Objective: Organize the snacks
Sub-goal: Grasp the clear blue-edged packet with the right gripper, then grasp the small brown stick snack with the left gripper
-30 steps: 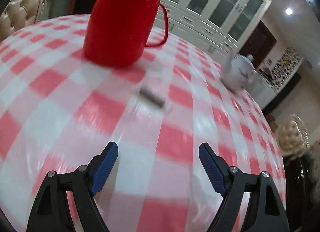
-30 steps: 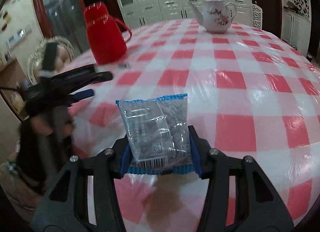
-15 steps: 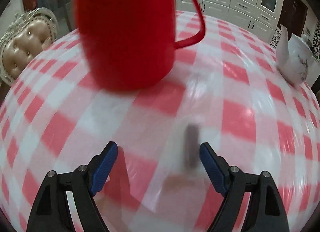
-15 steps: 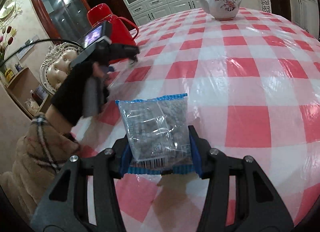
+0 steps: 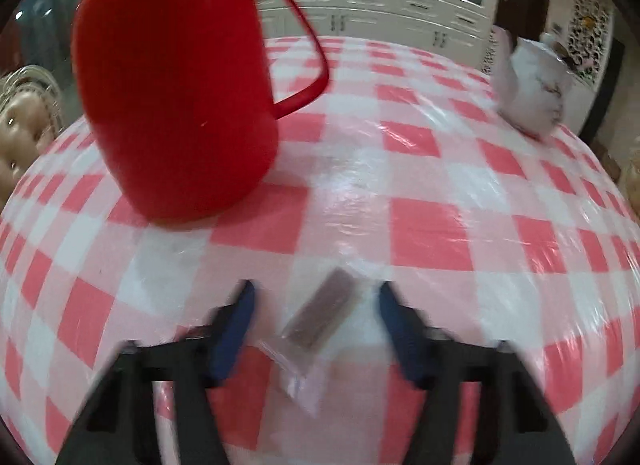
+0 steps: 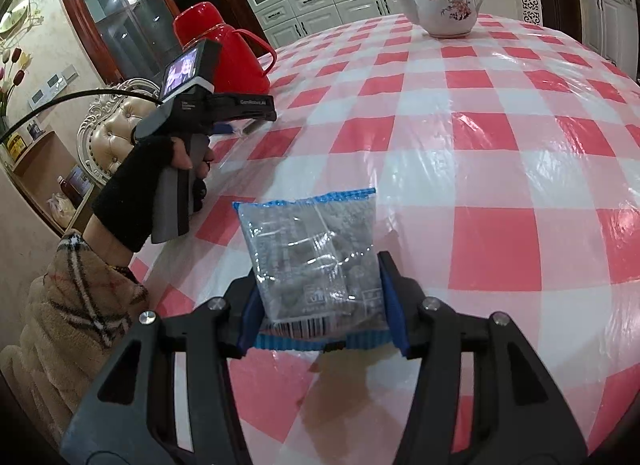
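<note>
A small brown snack bar in a clear wrapper (image 5: 320, 319) lies on the red-and-white checked tablecloth (image 5: 432, 225). My left gripper (image 5: 314, 323) is open and straddles the bar, one blue finger on each side, low over the cloth. It also shows in the right wrist view (image 6: 240, 127), held in a gloved hand near the red jug. My right gripper (image 6: 320, 313) is shut on a clear snack packet with blue edges (image 6: 316, 257) and holds it upright above the table.
A tall red jug with a handle (image 5: 176, 85) stands just beyond the left gripper; it also shows in the right wrist view (image 6: 236, 57). A white flowered teapot (image 6: 444, 5) stands at the far side. A padded chair (image 6: 116, 121) stands beyond the table's left edge.
My left gripper has moved forward and down until the snack bar lies between its fingers, and its fingers have drawn closer. My right gripper keeps the packet and has barely moved.
</note>
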Available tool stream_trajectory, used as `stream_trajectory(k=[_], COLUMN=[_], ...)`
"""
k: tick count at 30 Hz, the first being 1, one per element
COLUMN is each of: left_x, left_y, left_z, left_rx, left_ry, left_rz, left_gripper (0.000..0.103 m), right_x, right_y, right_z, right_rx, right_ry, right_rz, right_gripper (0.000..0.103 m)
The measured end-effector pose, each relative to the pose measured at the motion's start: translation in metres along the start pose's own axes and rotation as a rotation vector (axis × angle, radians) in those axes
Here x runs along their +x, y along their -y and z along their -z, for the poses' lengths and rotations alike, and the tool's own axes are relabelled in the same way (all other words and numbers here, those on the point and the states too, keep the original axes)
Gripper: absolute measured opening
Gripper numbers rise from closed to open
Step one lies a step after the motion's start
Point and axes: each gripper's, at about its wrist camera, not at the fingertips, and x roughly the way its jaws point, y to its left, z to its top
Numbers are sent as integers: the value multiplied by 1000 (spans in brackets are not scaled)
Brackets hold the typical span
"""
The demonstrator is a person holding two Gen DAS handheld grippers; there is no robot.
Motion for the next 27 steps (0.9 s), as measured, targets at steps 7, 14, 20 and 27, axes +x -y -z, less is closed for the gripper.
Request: stream_trajectory(k=[7,14,20,27], left_x=[-23,-92,-166,-215], left_y=[27,33,4,-35], left_z=[11,37,85,157], left_rx=[107,55,-41,-109], left_ry=[4,81,159,185], left_rz=[9,107,147,194], left_gripper=[13,13,13,13], right_x=[3,1,-1,-7], right_y=[5,8,8,-1], right_z=[-1,-1,-2,2], right_rx=[24,31,36,17], right_ry=[-6,8,16,31], right_rz=[-20,-78,-110,-64], right_gripper=[56,54,54,54])
